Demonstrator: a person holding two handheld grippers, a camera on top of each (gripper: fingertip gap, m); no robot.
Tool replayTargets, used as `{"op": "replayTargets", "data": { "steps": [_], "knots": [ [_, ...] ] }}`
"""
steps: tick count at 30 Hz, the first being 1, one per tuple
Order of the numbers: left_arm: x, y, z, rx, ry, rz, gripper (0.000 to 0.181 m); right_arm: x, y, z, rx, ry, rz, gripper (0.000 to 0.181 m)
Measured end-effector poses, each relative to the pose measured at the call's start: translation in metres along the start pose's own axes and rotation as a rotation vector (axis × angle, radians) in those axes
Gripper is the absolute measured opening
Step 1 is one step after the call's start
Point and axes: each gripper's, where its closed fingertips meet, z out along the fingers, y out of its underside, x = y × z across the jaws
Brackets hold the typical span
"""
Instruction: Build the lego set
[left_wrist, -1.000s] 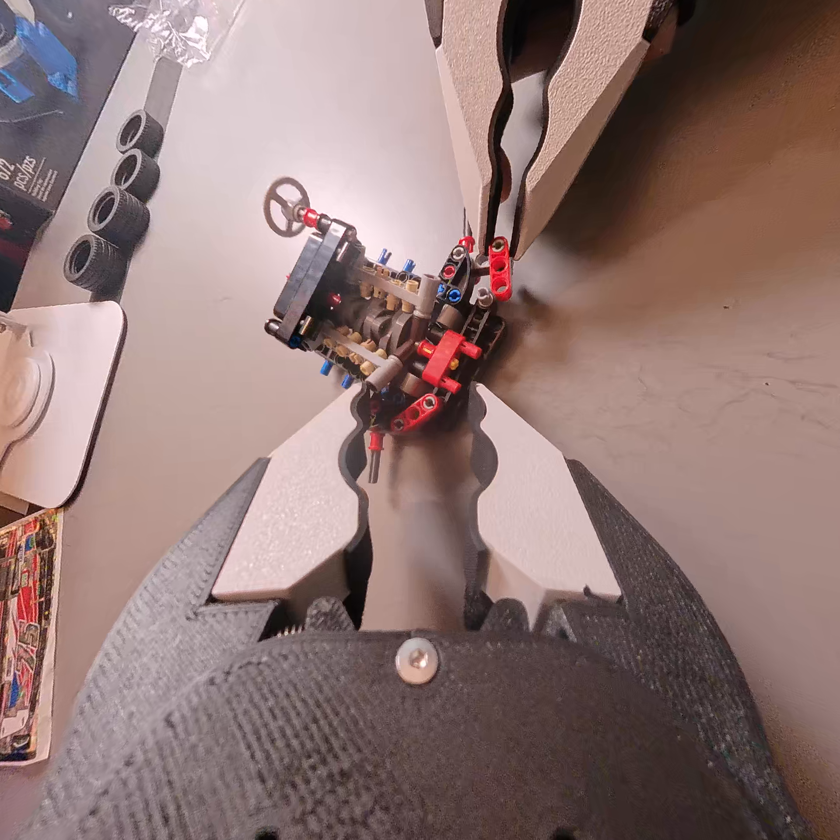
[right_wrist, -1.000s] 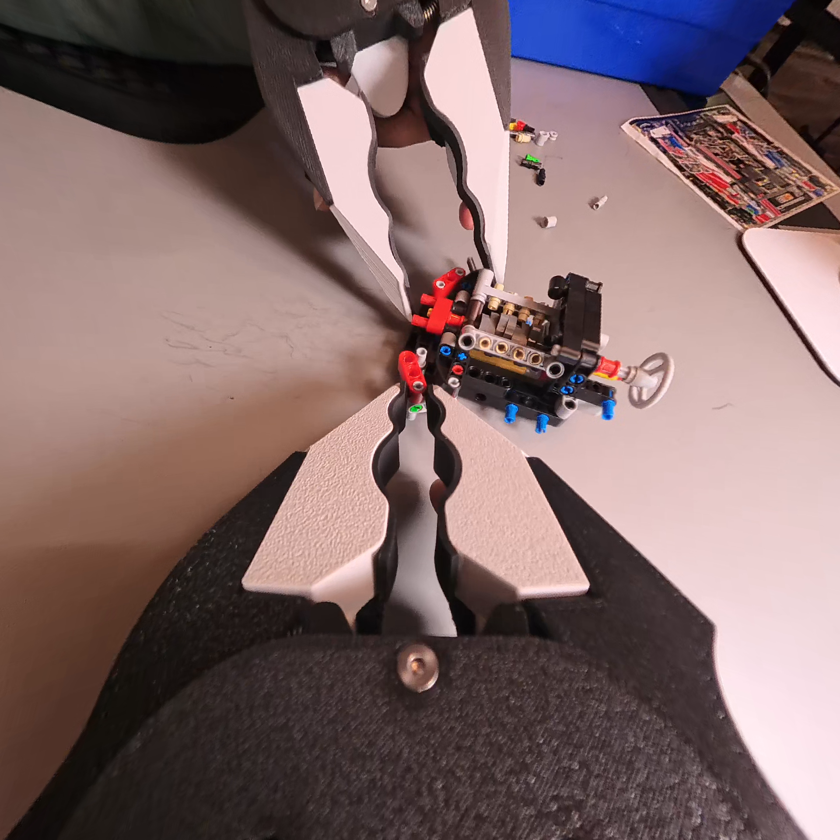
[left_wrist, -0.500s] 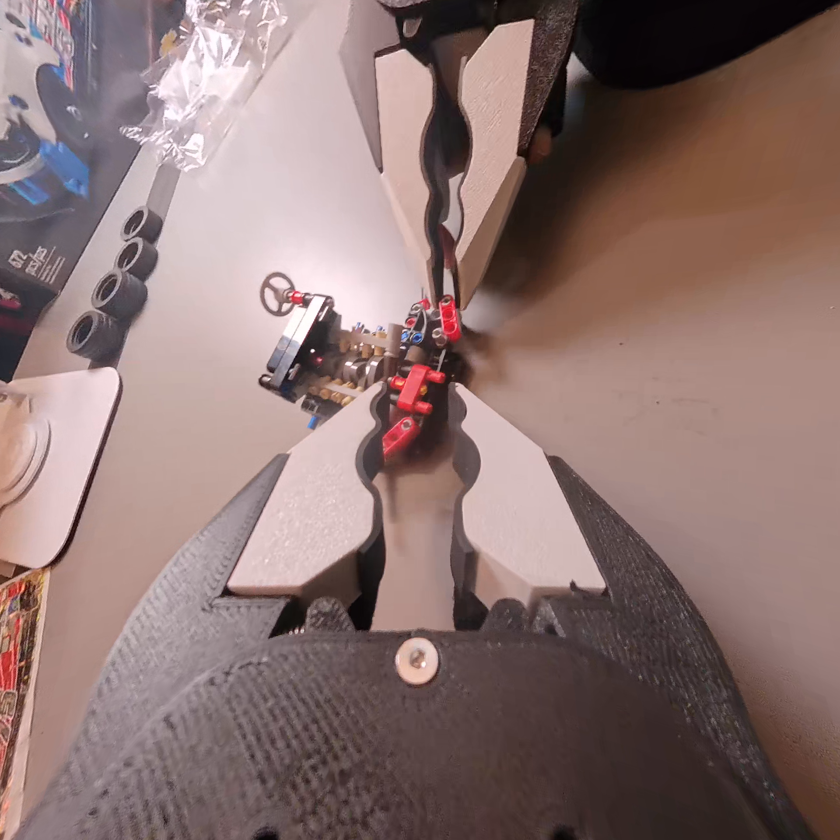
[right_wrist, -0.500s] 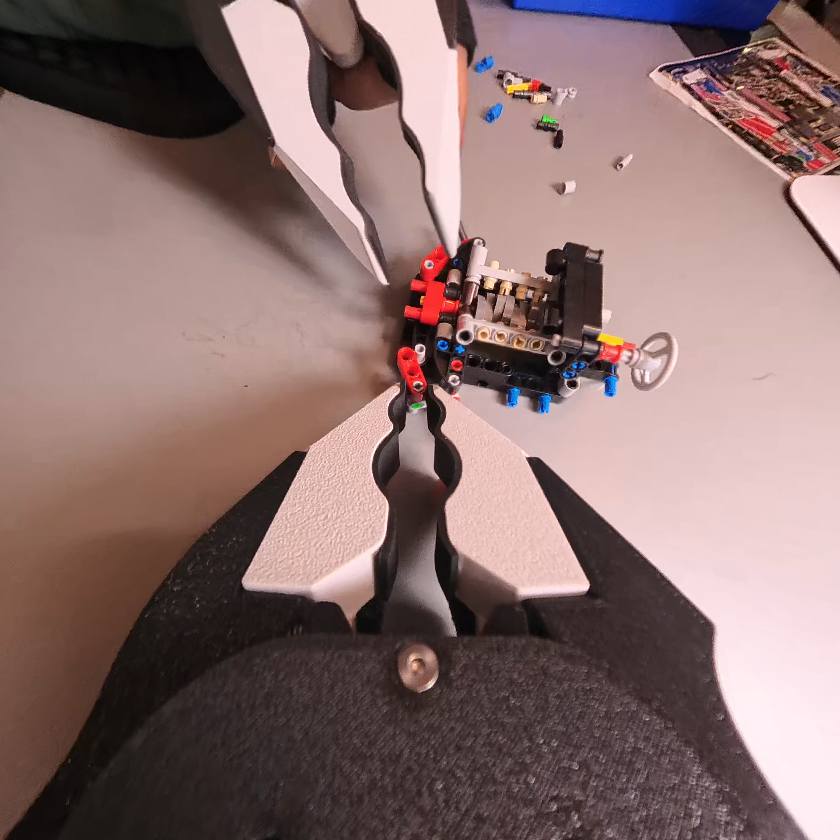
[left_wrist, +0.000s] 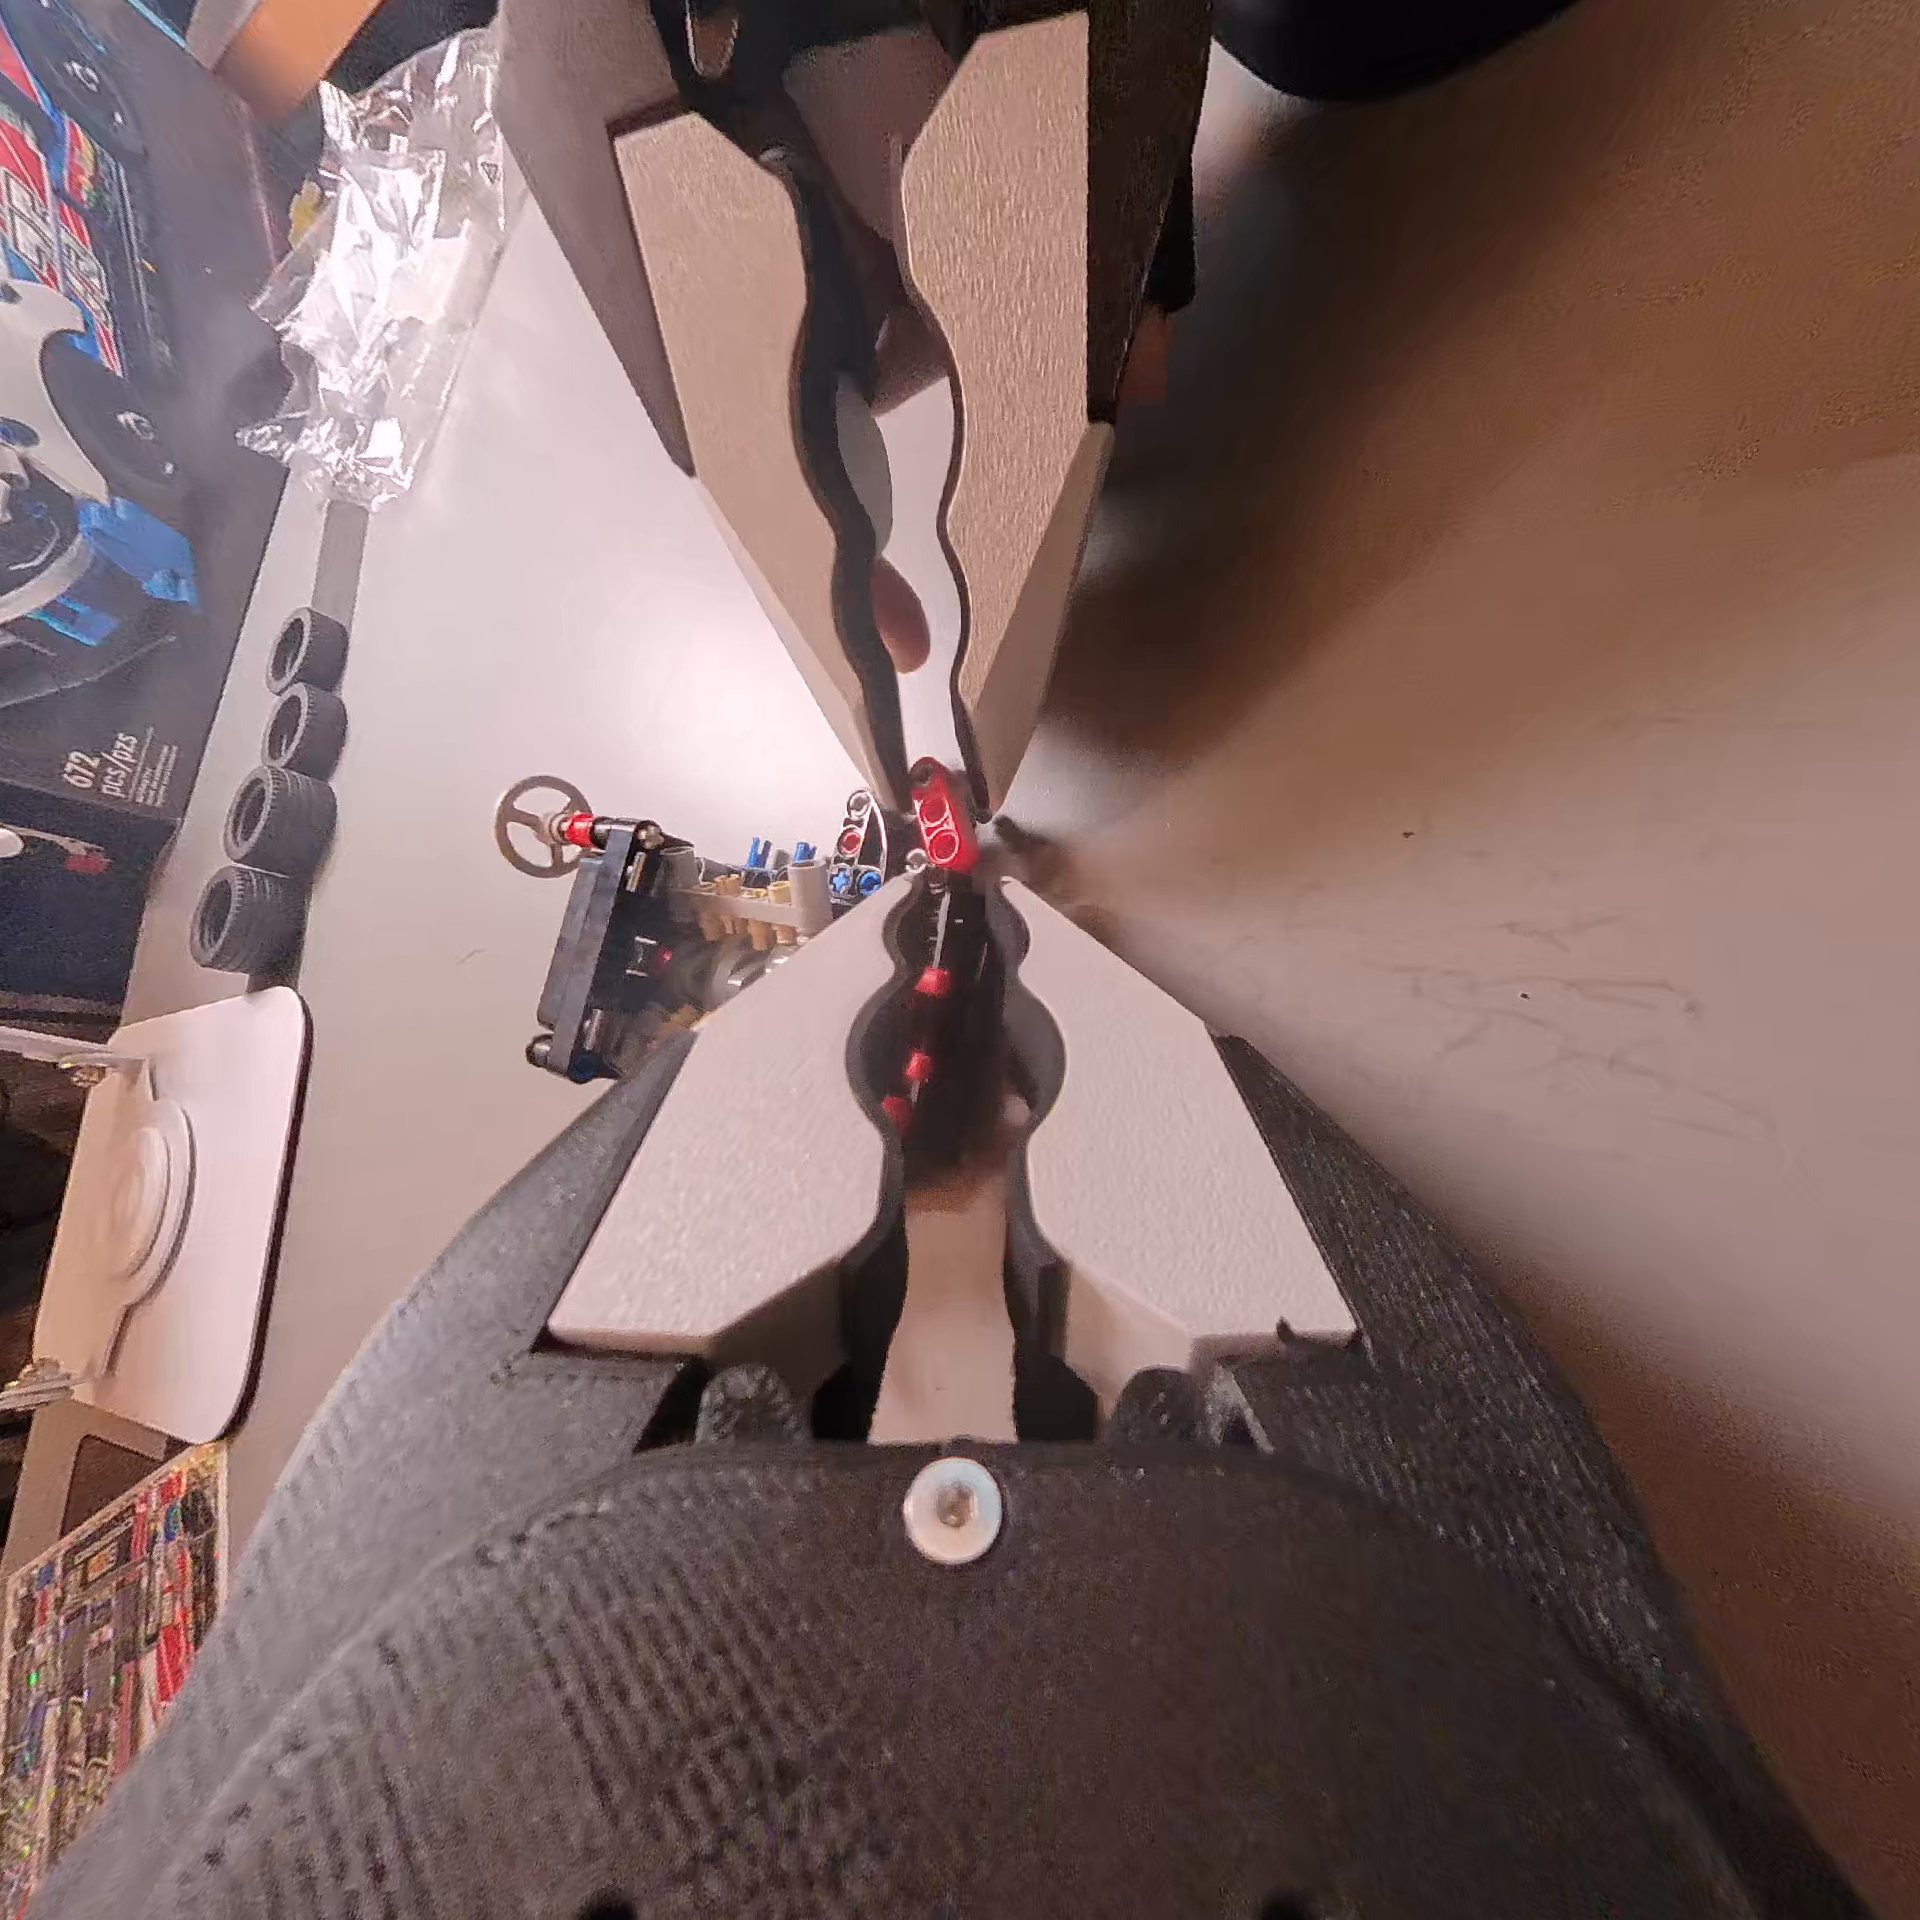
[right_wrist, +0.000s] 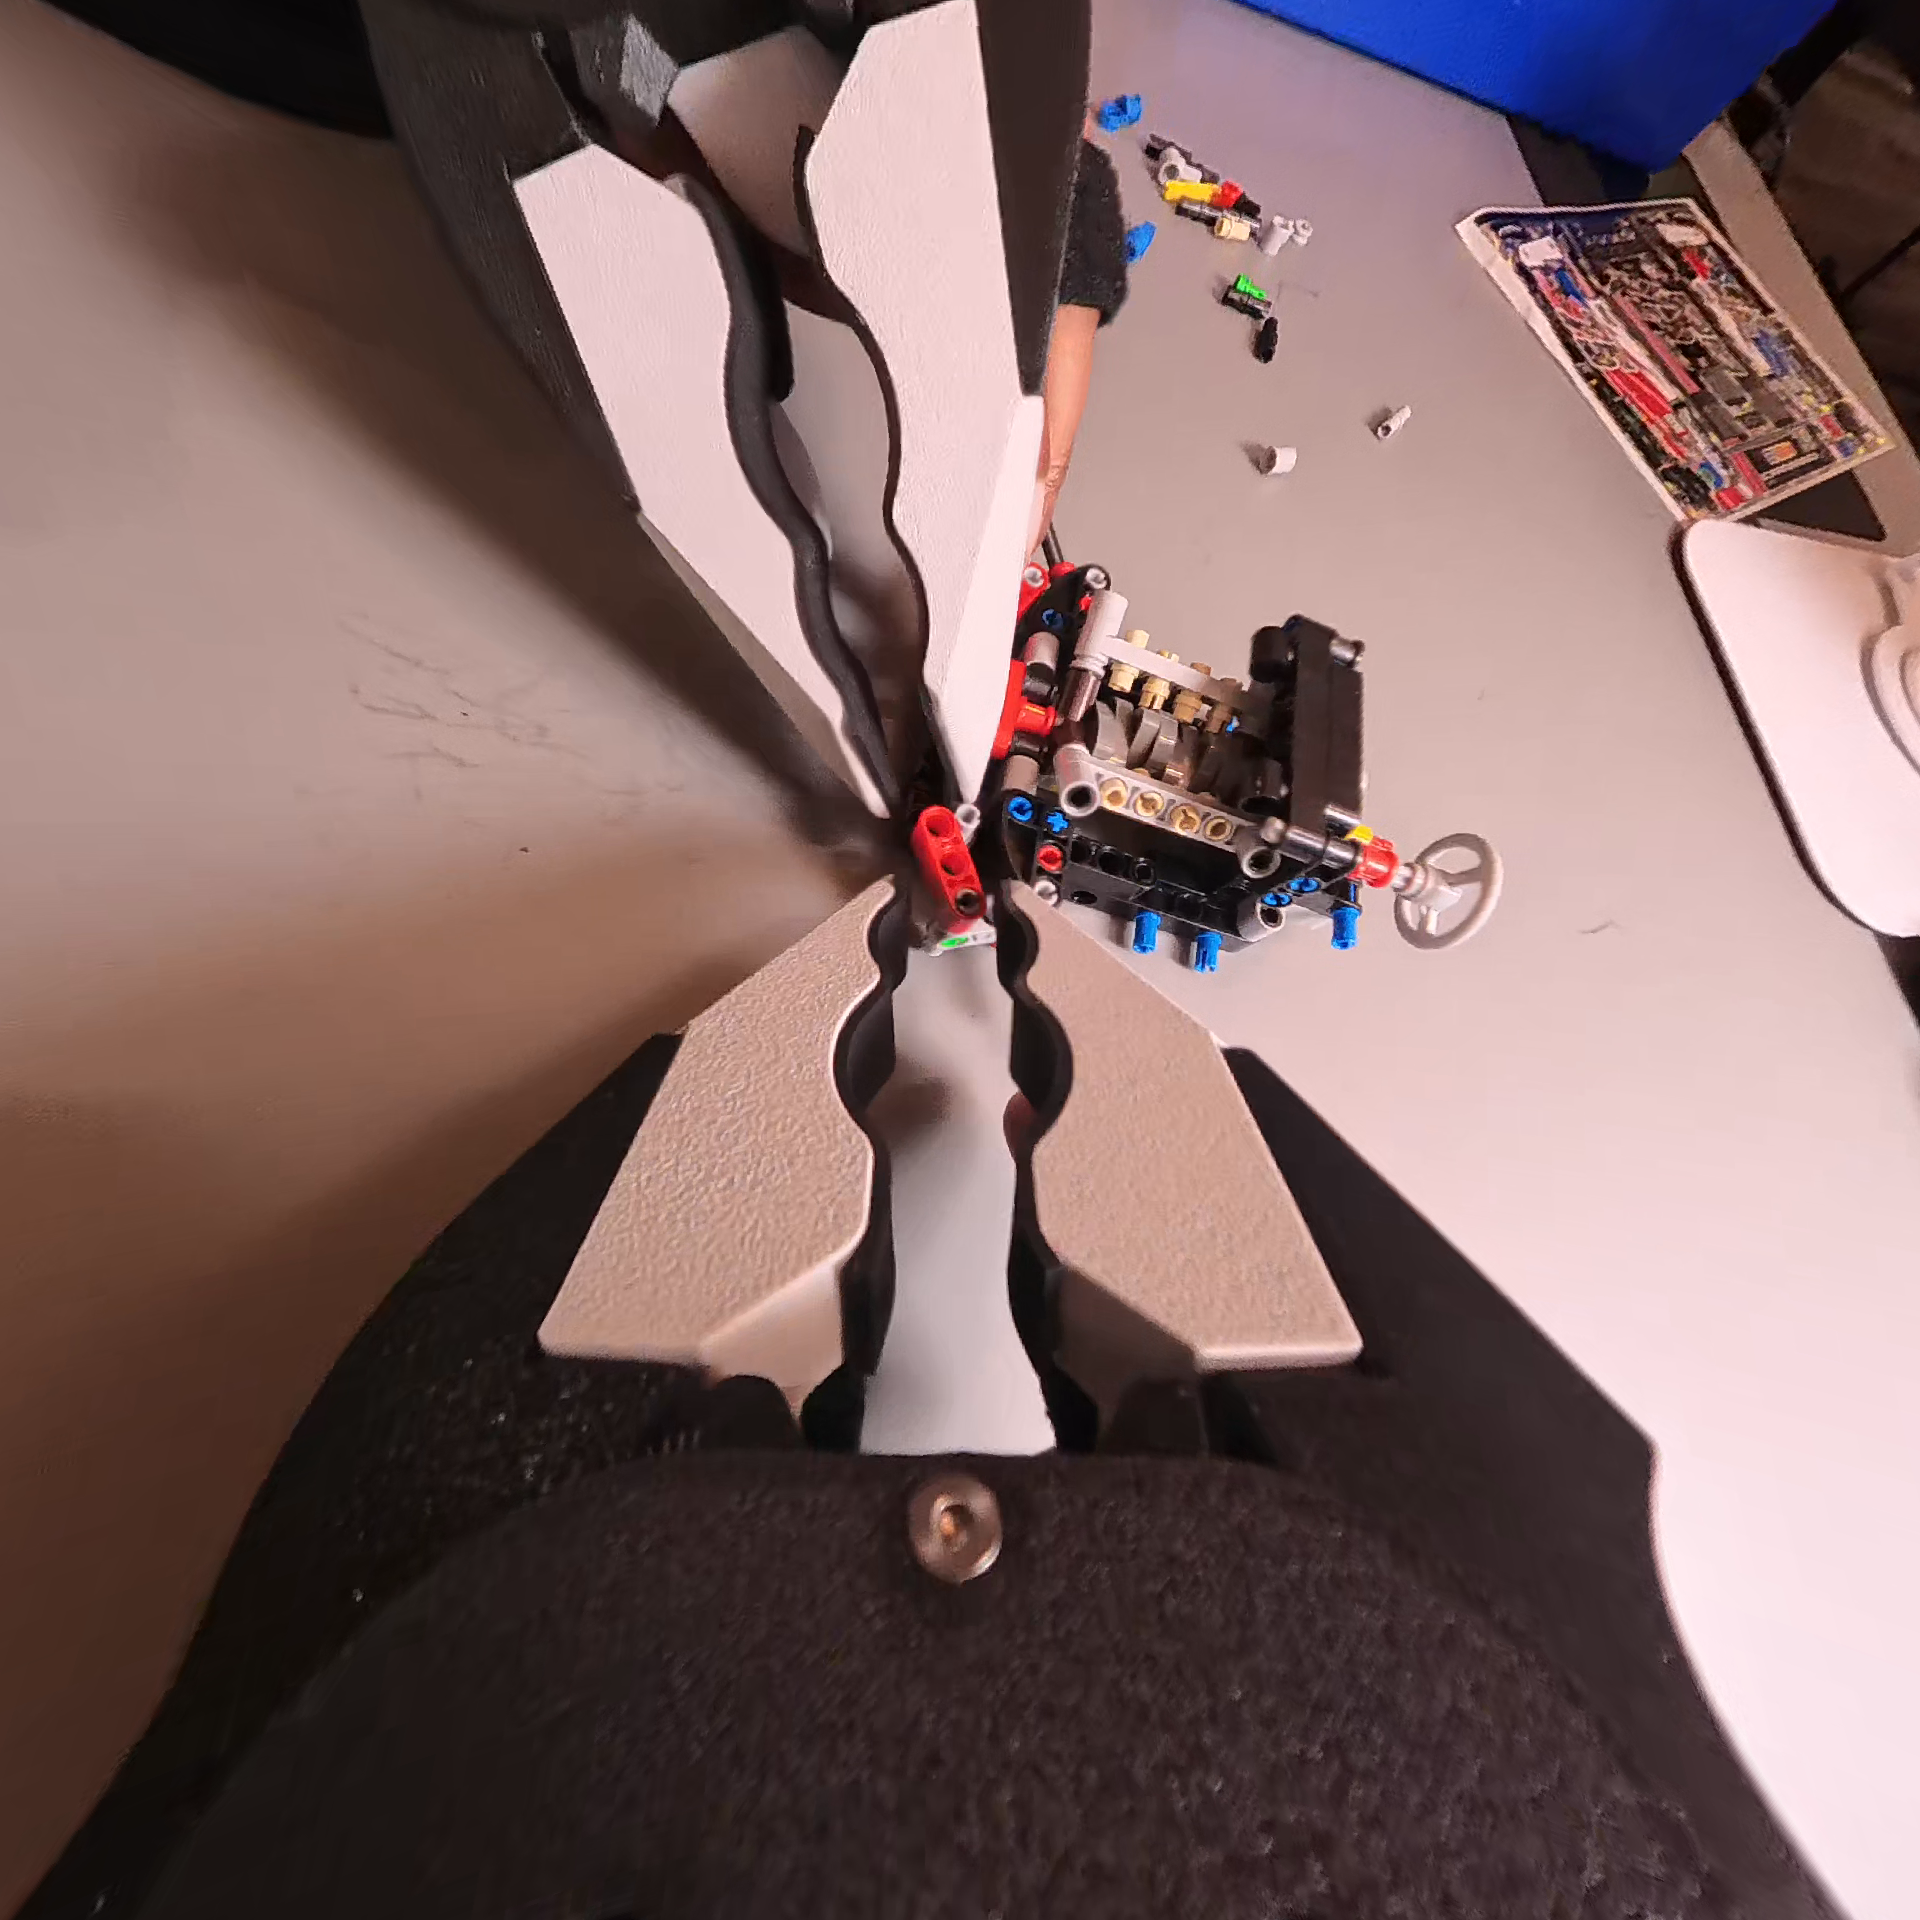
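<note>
**Both grippers meet at one end of the lego assembly**

Surface: pale grey table (right_wrist: 1558, 1195), scuffed, warm brown cast on the side away from the model. A blue bin edge (right_wrist: 1558, 62) lies at the far end.

Hard to read: the left gripper (left_wrist: 951, 888) is narrowed around the near end of the lego assembly (left_wrist: 665, 935); its fingers cover that end, so true contact cannot be confirmed. The right gripper (right_wrist: 951, 899) is nearly closed, pinching a short red beam (right_wrist: 948, 857) at its tips, just beside the model. Whether the beam is seated cannot be told.

Around: to the left gripper's left, four black tyres (left_wrist: 275, 810), crumpled clear wrap (left_wrist: 384, 270), the dark box (left_wrist: 94, 416). Beyond the right gripper, loose small parts (right_wrist: 1226, 218), sticker sheet (right_wrist: 1662, 353), white pad (right_wrist: 1787, 707).
</note>
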Motion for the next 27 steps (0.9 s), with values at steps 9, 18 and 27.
{"op": "replayTargets", "data": {
  "steps": [9, 18, 27],
  "knots": [
    [0.006, 0.002, -0.001, -0.003, 0.005, 0.066, 0.0, 0.0, 0.001, -0.001, 0.046, -0.036, 0.038, 0.008],
    [-0.005, -0.006, -0.006, 0.056, 0.002, -0.041, 0.018, 0.0, -0.003, -0.008, 0.121, -0.075, 0.078, 0.008],
    [-0.003, -0.012, 0.004, 0.048, 0.022, -0.007, 0.011, -0.007, -0.001, -0.012, 0.142, -0.13, 0.078, 0.007]
  ]
}}
